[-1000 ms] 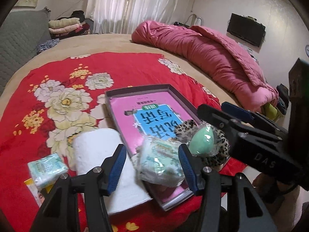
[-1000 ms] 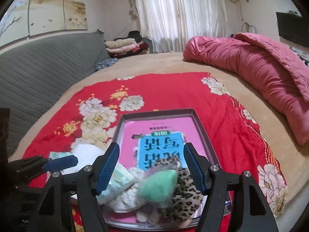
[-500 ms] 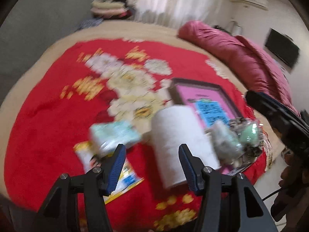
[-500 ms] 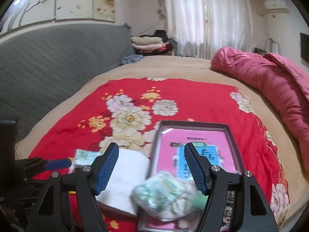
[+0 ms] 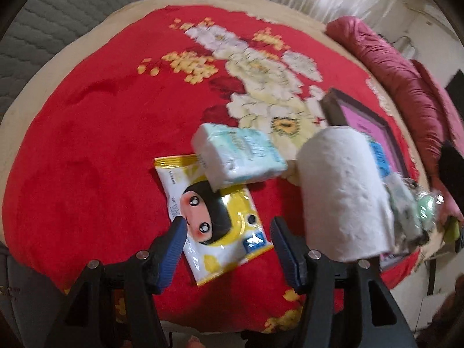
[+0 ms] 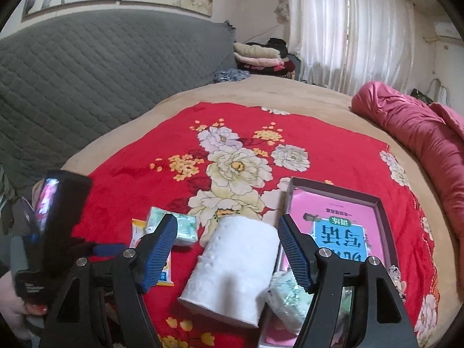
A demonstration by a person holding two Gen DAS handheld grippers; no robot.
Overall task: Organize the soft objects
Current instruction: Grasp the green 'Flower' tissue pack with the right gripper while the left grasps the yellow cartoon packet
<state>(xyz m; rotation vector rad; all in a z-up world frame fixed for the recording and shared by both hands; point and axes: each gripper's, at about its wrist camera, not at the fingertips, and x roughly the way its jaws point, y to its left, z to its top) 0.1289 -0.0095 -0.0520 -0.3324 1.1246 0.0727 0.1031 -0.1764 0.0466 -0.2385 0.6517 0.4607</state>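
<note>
My left gripper (image 5: 226, 249) hangs over the yellow wet-wipe pack (image 5: 214, 217), fingers (image 5: 171, 252) opening, nothing between them; its long axis runs away from me, left of the toilet paper roll (image 6: 232, 266). My right gripper (image 6: 229, 255) frames that roll, released and empty. The pack's small print is unreadable.

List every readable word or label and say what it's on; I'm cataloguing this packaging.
"训练", upside down in a green oval: pink book cover lying in the dark shallow box.
"写话", upside down, large, probably: blue panel of that cover.
Small line on the pink part of the cover: too small to read.
Yellow cartoon-face packet: print blurred, unreadable.
White-and-green tissue pack: print blurred, unreadable.
</note>
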